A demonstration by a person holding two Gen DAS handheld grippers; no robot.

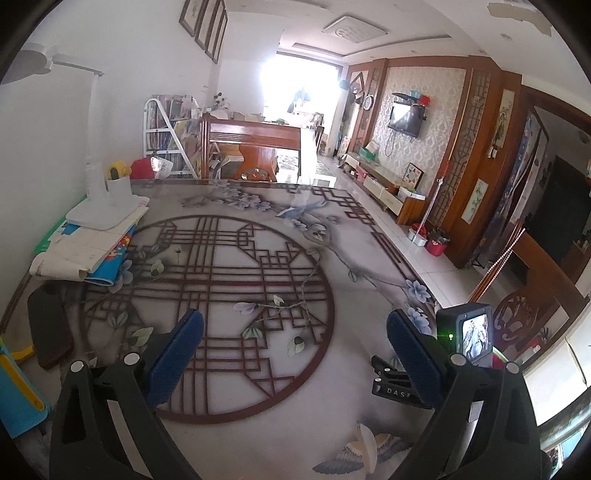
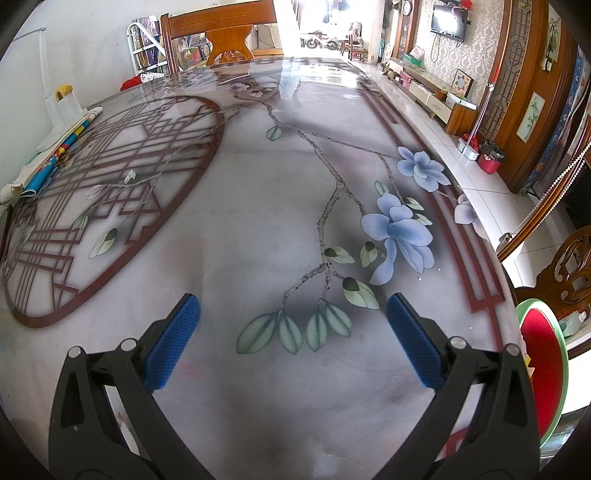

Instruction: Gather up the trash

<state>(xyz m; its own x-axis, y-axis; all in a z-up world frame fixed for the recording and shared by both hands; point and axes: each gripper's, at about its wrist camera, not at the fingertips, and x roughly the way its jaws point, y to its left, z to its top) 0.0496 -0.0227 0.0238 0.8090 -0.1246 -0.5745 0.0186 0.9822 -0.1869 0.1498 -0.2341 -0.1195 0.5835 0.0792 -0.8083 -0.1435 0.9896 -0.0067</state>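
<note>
Glossy table (image 2: 258, 229) with floral lattice print; wooden chair (image 2: 225, 33) at its far edge. White wall left, white tiled floor (image 1: 417, 240), wall TV (image 1: 405, 119), carved wood panelling (image 1: 476, 147), glaring window (image 1: 295, 81).

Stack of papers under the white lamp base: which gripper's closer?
Left. The left gripper hovers open with the stack of papers just ahead to its left; from the right gripper the stack lies far across the table.

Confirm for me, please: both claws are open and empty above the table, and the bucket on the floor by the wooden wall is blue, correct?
Not quite: the bucket is red, as the right wrist view shows. The rest stands: the left claw and the right claw are open and empty above the table.
</note>
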